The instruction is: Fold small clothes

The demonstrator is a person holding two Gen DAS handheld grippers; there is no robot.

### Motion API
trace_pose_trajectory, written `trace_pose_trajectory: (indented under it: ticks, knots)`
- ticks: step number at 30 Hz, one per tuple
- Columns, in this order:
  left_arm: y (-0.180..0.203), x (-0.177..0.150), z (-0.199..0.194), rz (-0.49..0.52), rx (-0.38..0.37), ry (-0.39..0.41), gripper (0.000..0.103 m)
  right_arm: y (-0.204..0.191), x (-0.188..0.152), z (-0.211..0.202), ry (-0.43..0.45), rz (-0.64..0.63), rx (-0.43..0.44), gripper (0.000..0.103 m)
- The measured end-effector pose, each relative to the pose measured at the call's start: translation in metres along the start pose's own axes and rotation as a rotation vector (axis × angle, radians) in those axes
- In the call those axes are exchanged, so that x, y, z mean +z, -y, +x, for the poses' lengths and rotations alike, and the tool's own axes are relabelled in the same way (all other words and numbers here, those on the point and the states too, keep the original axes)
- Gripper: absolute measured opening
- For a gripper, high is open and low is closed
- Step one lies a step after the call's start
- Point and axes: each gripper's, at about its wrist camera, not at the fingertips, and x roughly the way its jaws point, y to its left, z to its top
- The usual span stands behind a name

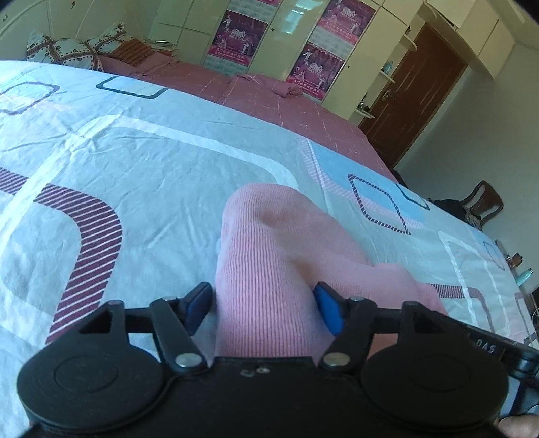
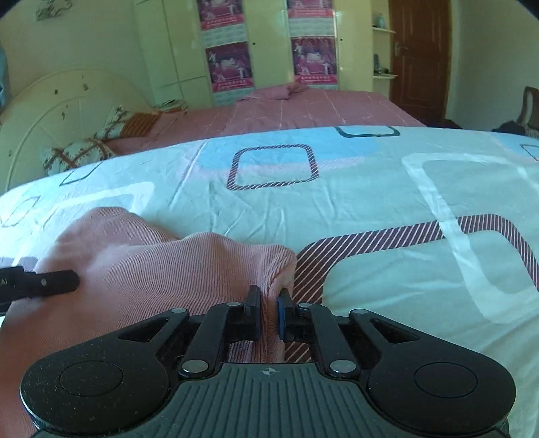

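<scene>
Garment: pink ribbed garment (image 1: 269, 269) lying bunched on the patterned bedsheet (image 1: 134, 168)
Left tongs (image 1: 262, 308): spread wide, straddling a fold, pads apart from it
Right tongs (image 2: 268, 311): pinching the garment's edge

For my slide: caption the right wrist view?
Right gripper pinches pink garment on patterned bedsheet.

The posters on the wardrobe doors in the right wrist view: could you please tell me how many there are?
4: the pink posters sit in two columns. Upper left and lower left; upper right and lower right. The frame's top edge crops the upper pair.
</scene>
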Motion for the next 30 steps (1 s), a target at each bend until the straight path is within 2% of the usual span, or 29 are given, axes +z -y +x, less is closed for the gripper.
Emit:
trace_pose_trajectory:
  ticks: [2, 5, 7, 11, 15, 21, 23, 26, 30]
  knots:
    - [-0.002, 0.001, -0.002, -0.007, 0.006, -0.011, 0.076, 0.007, 0.004, -0.006, 0.001, 0.048, 0.02, 0.01]
    - [-0.002, 0.001, -0.009, -0.009, 0.02, -0.02, 0.08, 0.015, 0.01, -0.025, 0.023, 0.094, 0.024, 0.025]
    - [0.0, 0.001, -0.015, -0.001, 0.023, -0.021, 0.08, 0.015, 0.014, -0.041, 0.045, 0.099, 0.026, 0.046]
    - [0.003, -0.003, -0.031, 0.023, 0.025, -0.01, 0.08, 0.009, 0.01, -0.068, 0.069, 0.077, 0.054, 0.047]
    - [0.004, -0.011, -0.052, 0.048, 0.024, -0.003, 0.083, -0.006, -0.007, -0.082, 0.051, 0.015, 0.067, 0.046]
    - [0.005, -0.037, -0.068, 0.076, -0.001, -0.027, 0.085, -0.016, -0.036, -0.079, 0.003, -0.011, 0.044, 0.046]
    - [0.006, -0.043, -0.063, 0.102, 0.012, -0.031, 0.086, -0.013, -0.043, -0.07, -0.028, -0.013, -0.003, 0.046]
    - [0.005, -0.043, -0.058, 0.108, 0.018, -0.033, 0.088, -0.003, -0.049, -0.057, -0.066, 0.04, -0.011, 0.046]
    - [0.005, -0.043, -0.059, 0.126, 0.02, -0.033, 0.091, 0.001, -0.05, -0.057, -0.073, 0.081, -0.011, 0.046]
